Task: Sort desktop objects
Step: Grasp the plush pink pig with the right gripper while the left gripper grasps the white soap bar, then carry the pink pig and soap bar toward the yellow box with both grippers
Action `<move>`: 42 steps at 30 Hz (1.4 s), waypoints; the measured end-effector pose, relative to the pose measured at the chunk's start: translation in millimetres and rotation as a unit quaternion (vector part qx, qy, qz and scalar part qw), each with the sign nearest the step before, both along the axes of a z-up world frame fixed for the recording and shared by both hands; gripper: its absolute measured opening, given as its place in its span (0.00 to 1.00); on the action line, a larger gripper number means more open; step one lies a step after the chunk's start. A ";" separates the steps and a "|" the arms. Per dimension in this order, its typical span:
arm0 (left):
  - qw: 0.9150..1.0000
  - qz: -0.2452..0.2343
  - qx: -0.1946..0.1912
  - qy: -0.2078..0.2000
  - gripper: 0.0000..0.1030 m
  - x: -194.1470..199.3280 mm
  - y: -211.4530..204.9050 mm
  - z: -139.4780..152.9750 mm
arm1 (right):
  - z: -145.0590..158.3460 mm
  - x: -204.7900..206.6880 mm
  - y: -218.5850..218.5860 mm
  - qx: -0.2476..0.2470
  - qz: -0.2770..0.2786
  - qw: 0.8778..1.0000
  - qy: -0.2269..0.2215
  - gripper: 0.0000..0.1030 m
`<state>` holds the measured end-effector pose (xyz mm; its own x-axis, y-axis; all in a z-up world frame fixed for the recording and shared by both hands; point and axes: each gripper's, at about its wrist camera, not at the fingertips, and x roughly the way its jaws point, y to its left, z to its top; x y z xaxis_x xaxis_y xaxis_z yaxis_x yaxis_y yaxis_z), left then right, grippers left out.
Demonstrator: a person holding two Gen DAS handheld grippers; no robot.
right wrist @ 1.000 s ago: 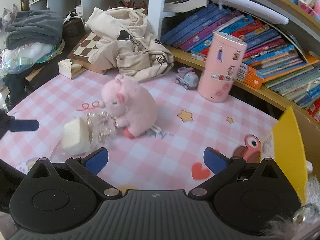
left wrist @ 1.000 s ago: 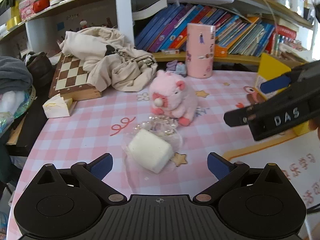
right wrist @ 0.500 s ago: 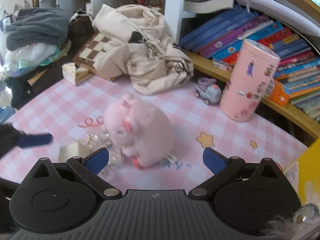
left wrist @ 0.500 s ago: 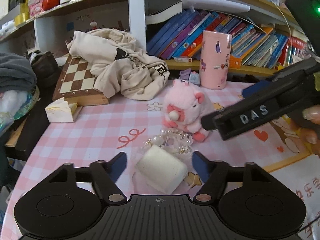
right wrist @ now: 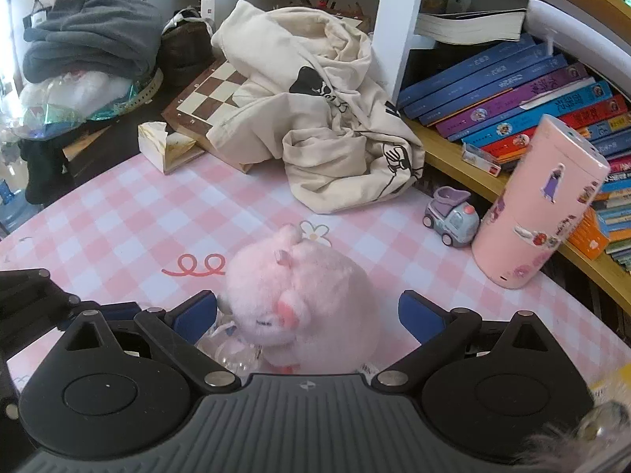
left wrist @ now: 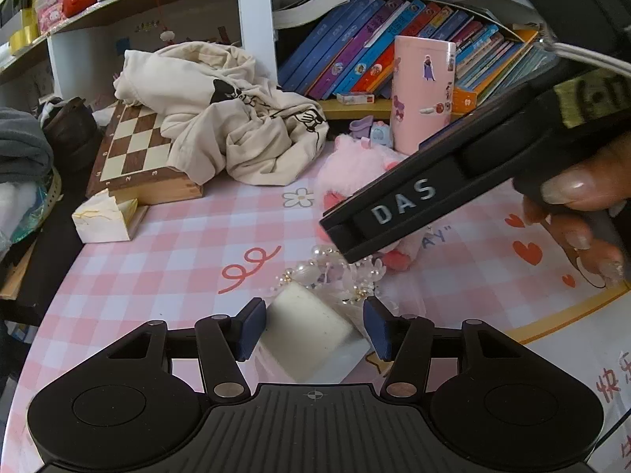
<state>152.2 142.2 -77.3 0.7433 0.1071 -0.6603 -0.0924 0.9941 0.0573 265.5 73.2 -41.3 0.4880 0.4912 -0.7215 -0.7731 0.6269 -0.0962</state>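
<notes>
Checked pink tablecloth (left wrist: 165,260), left gripper (left wrist: 313,329) closing around white block (left wrist: 307,335), right gripper (right wrist: 307,317) wide around fluffy plush (right wrist: 299,303).

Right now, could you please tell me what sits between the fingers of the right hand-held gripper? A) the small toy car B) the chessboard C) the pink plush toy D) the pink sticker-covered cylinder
C: in the right wrist view the pink plush toy sits between the open blue pads of the right hand-held gripper, while the cylinder, toy car and chessboard lie farther off.

Pink checked table (right wrist: 118,213), plush pig (right wrist: 299,295), chessboard (right wrist: 209,94)
</notes>
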 end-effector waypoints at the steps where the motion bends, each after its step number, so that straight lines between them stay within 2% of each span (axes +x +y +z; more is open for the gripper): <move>1: 1.000 0.001 0.001 0.001 0.54 0.6 0.7 -0.7 | -1.0 1.4 2.0 -0.002 0.001 1.000 0.001 0.97; 2: 1.000 0.003 0.003 0.003 0.54 1.3 1.4 -1.4 | -2.0 2.5 3.6 -0.003 0.002 1.000 0.002 0.96; 4: 1.000 0.006 0.005 0.006 0.54 2.1 3.2 -2.8 | -4.0 4.4 6.6 -0.006 0.005 1.000 0.004 0.84; 10: 1.000 0.012 0.001 0.011 0.51 0.8 10.0 -5.8 | -5.4 6.1 5.8 -0.012 0.006 1.000 0.001 0.68; 12: 1.000 0.017 -0.008 0.007 0.39 -1.8 13.9 -3.3 | -4.0 7.4 2.5 -0.008 0.003 1.000 0.006 0.66; 15: 0.999 0.019 -0.026 -0.001 0.31 -6.3 19.4 2.9 | -2.4 7.0 -3.2 -0.005 -0.004 1.000 0.011 0.65; 22: 1.000 0.000 -0.021 0.002 0.27 -12.6 15.3 4.7 | 8.7 -0.5 -23.1 0.011 -0.021 1.000 0.015 0.65; 29: 0.999 -0.001 -0.032 -0.017 0.24 -30.7 11.5 19.1 | 24.7 -21.1 -56.3 0.034 -0.041 0.998 0.015 0.65; 42: 0.997 -0.039 -0.042 -0.045 0.23 -65.0 -14.6 47.3 | 24.9 -67.7 -104.0 0.034 -0.071 0.996 0.038 0.65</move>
<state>87.1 127.5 -30.0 0.8039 -0.0067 -0.5947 -0.0148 0.9994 -0.0313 197.8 -30.8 -16.5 0.5024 0.4694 -0.7261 -0.6789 0.7342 0.0049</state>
